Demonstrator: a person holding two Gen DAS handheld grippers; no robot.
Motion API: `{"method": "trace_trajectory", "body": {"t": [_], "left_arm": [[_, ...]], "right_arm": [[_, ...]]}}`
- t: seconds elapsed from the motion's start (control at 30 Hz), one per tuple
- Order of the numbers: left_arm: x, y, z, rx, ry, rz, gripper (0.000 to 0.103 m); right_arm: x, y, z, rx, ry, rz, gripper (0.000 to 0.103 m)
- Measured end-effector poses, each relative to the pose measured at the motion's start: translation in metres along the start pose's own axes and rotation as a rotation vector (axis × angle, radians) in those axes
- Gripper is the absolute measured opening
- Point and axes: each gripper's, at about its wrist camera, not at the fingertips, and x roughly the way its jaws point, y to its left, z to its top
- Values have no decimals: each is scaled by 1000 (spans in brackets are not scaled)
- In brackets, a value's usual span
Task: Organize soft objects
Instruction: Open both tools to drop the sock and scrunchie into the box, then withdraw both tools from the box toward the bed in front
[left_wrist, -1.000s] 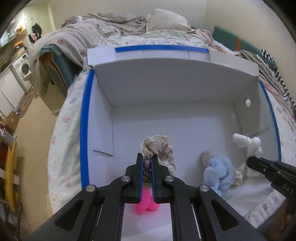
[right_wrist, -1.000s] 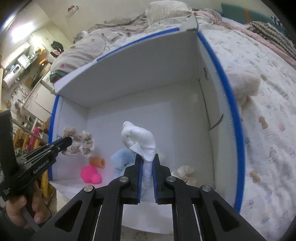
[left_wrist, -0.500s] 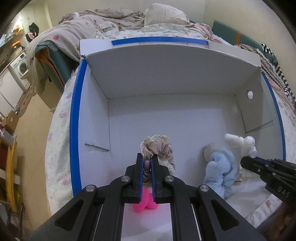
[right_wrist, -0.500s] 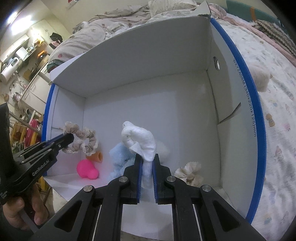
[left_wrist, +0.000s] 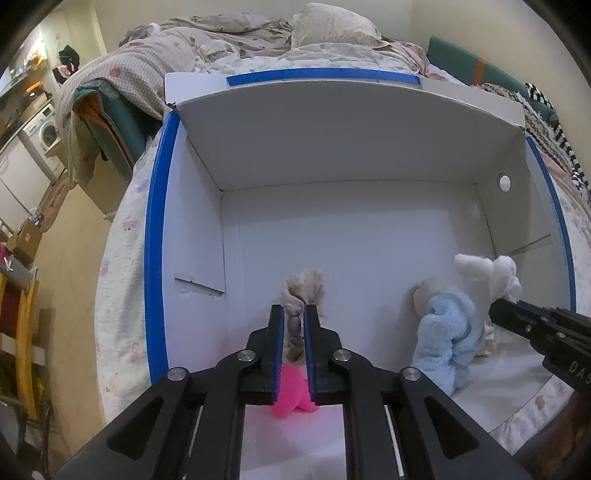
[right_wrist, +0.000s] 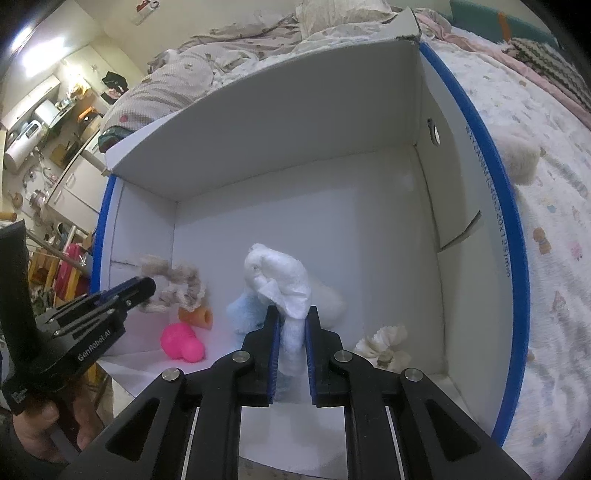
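A: What has the left gripper got?
B: A beige scrunchie. Its jaws have just been easing apart, but the fabric sits pinched between them, held over the near left of the white box.
A: And the right gripper?
B: Clenched on a white plush toy, above the box's middle.
A: What lies inside?
B: A pink toy, an orange piece, a blue plush, and a cream scrunchie near the right wall.
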Motion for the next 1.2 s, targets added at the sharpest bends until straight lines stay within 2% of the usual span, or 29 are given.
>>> {"method": "trace_trajectory", "body": {"t": [0.07, 0.17, 0.2, 0.23, 0.27, 0.3, 0.9, 1.2], "left_arm": [[-1, -1, 0, 2, -2, 1, 21], [-3, -1, 0, 8, -12, 7, 42], [-4, -2, -1, 10, -17, 11, 53], [-5, -2, -1, 12, -24, 14, 59], [-6, -2, -1, 13, -33, 18, 61], [-8, -2, 0, 12, -42, 22, 62], [-11, 0, -1, 9, -41, 47, 63], [-26, 7, -8, -2, -62, 62, 63]], "right_arm": [[-1, 1, 0, -2, -7, 3, 19], [-3, 0, 1, -4, -15, 3, 28], [-4, 0, 1, -2, -18, 4, 32], [-4, -1, 1, 2, -21, 5, 47], [-5, -2, 2, 7, -26, 7, 71], [-7, -3, 2, 13, -37, 9, 77], [-7, -1, 3, 34, -43, 13, 79], [-13, 5, -1, 30, -57, 14, 79]]}}
